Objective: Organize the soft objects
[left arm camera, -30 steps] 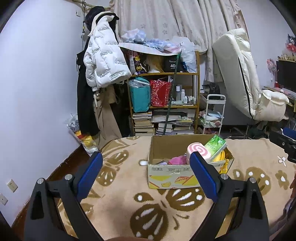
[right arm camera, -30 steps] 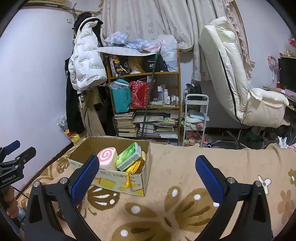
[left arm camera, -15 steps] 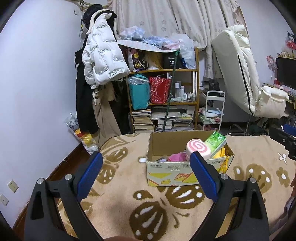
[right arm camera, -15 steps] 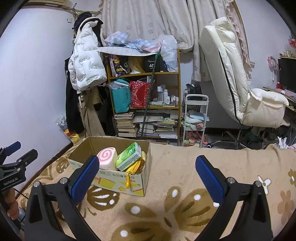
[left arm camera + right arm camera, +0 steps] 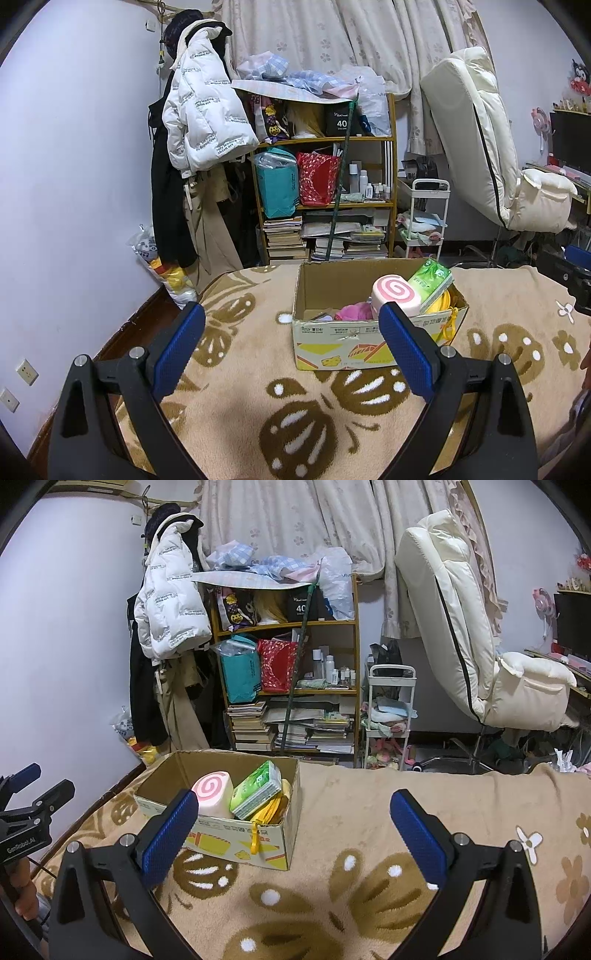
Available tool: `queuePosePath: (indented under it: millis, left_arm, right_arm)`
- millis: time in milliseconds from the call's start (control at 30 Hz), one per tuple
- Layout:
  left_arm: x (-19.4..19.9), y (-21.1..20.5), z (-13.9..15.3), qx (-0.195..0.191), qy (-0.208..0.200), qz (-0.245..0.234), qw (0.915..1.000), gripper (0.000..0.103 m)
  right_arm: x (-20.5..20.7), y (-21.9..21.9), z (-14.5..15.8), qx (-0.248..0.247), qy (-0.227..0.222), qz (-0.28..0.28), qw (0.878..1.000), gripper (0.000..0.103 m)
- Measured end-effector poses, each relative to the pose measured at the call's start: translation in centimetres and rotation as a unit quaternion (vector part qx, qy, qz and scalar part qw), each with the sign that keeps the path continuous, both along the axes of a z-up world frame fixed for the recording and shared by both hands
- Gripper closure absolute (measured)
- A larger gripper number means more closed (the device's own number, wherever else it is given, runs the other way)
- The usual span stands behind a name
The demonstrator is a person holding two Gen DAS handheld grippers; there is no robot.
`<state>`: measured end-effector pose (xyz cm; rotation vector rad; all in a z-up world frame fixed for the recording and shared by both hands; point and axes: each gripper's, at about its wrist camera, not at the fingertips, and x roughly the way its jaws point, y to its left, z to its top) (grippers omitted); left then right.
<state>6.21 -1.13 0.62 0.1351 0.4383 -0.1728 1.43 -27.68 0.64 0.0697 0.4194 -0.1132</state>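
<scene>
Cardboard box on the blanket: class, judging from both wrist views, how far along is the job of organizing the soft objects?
Done: the cardboard box already holds the pink swirl cushion, green tissue pack, a pink soft item and something yellow.
In hand: nothing; the left gripper and right gripper are both open and empty.
Left: no loose soft objects show on the blanket, so little seems to remain.

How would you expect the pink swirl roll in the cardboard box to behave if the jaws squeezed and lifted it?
The pink swirl roll looks plush, so it would probably compress and feel light. Its rounded body, propped in the cardboard box, might roll once set down.
</scene>
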Motion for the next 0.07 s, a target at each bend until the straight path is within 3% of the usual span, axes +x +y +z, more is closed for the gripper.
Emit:
queuePosePath:
  millis: [67]
  left_arm:
    - [0.04,0.10,0.01,-0.003,0.003,-0.002,1.0000,0.009]
  right_arm:
    - [0.01,-0.05,0.01,-0.001,-0.001,-0.001,1.000,0.000]
